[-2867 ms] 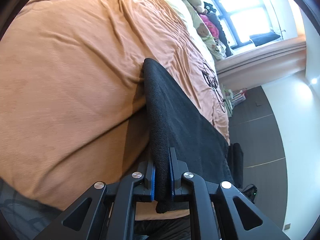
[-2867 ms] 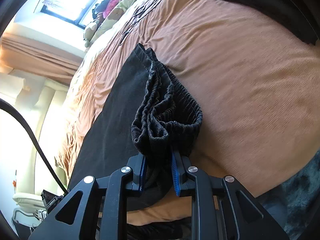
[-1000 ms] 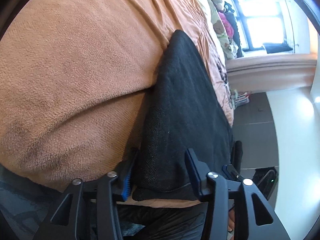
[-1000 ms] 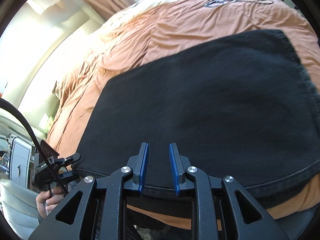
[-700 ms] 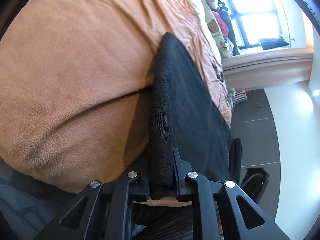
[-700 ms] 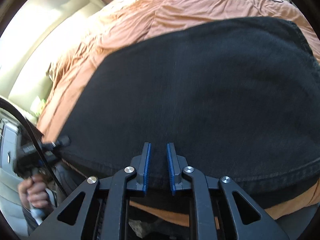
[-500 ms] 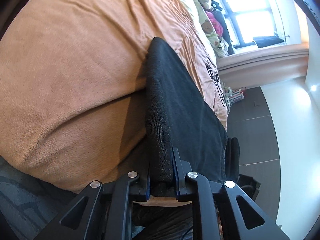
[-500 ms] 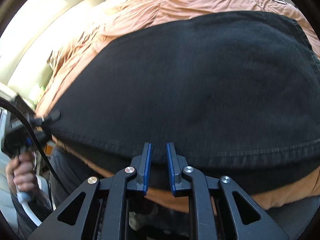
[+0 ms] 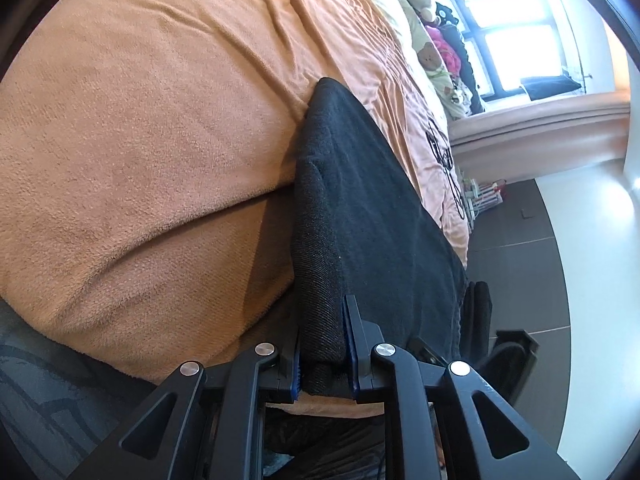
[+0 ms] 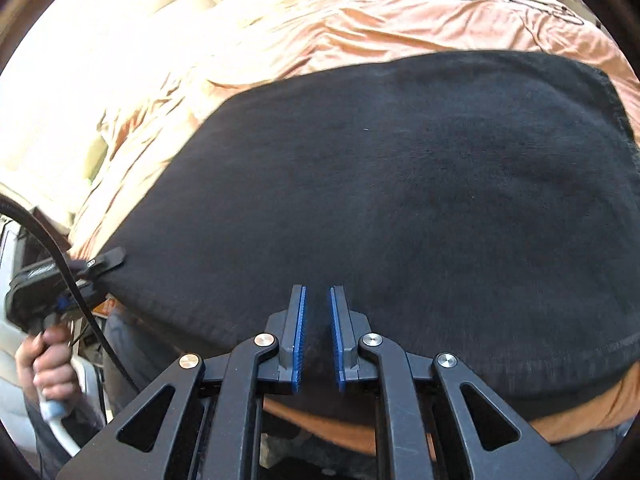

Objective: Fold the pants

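Black pants (image 10: 400, 180) lie spread flat on an orange blanket (image 9: 140, 140) that covers a bed. My left gripper (image 9: 323, 312) is shut on the pants' (image 9: 360, 200) near corner, where the cloth stands up in a thick fold between the blue pads. In the right wrist view that same left gripper (image 10: 108, 260) grips the pants' left corner, held by a hand (image 10: 44, 360). My right gripper (image 10: 317, 289) hovers over the near hem at the middle. Its jaws are closing, with a narrow gap left; dark cloth shows through the gap, and no pinch is visible.
The bed runs away toward a bright window (image 9: 520, 20), with stuffed toys (image 9: 428, 52) along its far side. Dark tiled floor (image 9: 540, 280) lies past the bed's right edge. A black cable (image 10: 80, 300) hangs by the left gripper. A dark patterned rug (image 9: 48, 380) lies below the bed's near edge.
The left gripper closed on the pants' corner and lifted it slightly. The right gripper slid along the near hem toward the left corner, and its jaws narrowed.
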`<state>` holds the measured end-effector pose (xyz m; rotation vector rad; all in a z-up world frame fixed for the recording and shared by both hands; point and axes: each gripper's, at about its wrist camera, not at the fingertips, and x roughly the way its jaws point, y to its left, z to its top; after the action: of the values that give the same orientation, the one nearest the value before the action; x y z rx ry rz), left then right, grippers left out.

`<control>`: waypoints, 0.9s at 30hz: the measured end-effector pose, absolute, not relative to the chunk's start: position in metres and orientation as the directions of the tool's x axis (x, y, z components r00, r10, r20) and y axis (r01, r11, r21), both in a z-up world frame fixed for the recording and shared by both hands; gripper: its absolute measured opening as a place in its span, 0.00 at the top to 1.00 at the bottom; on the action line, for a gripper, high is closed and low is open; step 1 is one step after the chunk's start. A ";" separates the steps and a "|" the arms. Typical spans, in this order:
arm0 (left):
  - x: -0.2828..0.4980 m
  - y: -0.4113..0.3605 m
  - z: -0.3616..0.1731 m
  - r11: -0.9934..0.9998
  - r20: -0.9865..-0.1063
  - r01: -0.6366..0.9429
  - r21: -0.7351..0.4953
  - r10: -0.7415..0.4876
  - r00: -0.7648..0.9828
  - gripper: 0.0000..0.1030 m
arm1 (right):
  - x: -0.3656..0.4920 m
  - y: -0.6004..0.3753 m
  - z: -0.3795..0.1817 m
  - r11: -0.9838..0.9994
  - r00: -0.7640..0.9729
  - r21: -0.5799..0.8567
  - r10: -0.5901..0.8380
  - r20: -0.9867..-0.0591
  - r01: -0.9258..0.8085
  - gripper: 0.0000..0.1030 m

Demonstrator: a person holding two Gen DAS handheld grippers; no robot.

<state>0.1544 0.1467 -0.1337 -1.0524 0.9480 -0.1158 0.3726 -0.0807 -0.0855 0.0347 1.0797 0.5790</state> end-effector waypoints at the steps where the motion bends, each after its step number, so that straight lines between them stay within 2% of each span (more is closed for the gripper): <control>1: 0.155 0.147 -0.134 0.527 -0.609 -0.342 -0.778 -0.500 0.615 0.83 | 0.378 -0.078 -0.088 0.851 0.337 0.305 0.463 -0.820 -0.427 0.91; 27: 0.181 0.152 -0.158 0.504 -0.676 -0.459 -0.731 -0.447 0.586 0.80 | 0.482 -0.060 -0.101 0.850 0.338 0.419 0.515 -0.787 -0.320 0.92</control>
<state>0.1812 0.1515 -0.1577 -1.0928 0.9986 0.0096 0.4820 -0.0600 -0.1012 0.2029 1.0988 0.5488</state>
